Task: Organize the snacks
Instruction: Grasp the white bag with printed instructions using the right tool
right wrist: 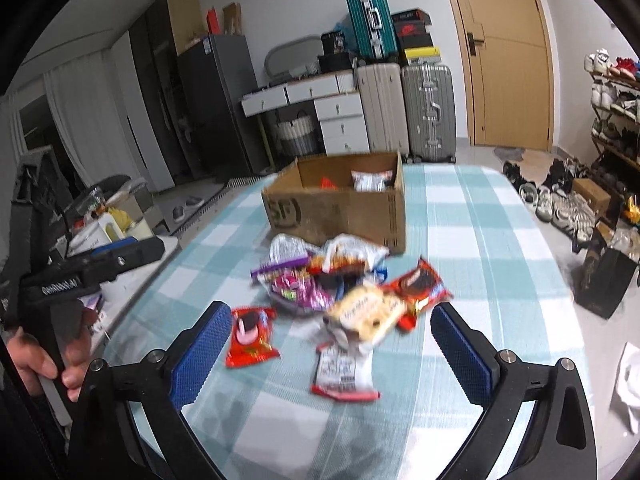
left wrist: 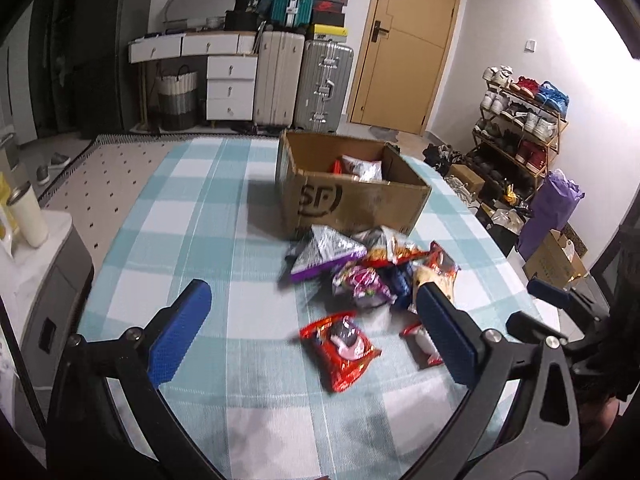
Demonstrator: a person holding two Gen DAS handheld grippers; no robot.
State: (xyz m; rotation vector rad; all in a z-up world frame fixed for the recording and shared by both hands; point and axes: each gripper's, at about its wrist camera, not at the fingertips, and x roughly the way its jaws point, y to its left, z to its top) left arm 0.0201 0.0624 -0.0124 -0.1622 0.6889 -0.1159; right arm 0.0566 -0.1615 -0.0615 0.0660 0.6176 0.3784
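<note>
Both of my grippers hang above the table, aimed downward at the snacks; the left gripper [left wrist: 316,336] stands with jaws spread wide and nothing between the pads, and the right gripper [right wrist: 332,344] likewise stands released and grips nothing. The snack pile [left wrist: 372,276] lies loose on the checked tablecloth [left wrist: 192,216], just in front of the cardboard box [left wrist: 352,200]; I judge the box to be the destination, since a few packets already lie inside it. A red packet [left wrist: 340,350] lies apart from the pile, between my left jaws' line of sight and nearest to them; I judge it the left's likeliest first pick. A pale biscuit packet [right wrist: 366,314] and a white-backed packet [right wrist: 340,368] lie ahead of my right jaws; the wide stance suits these flat, broad wrappers.
</note>
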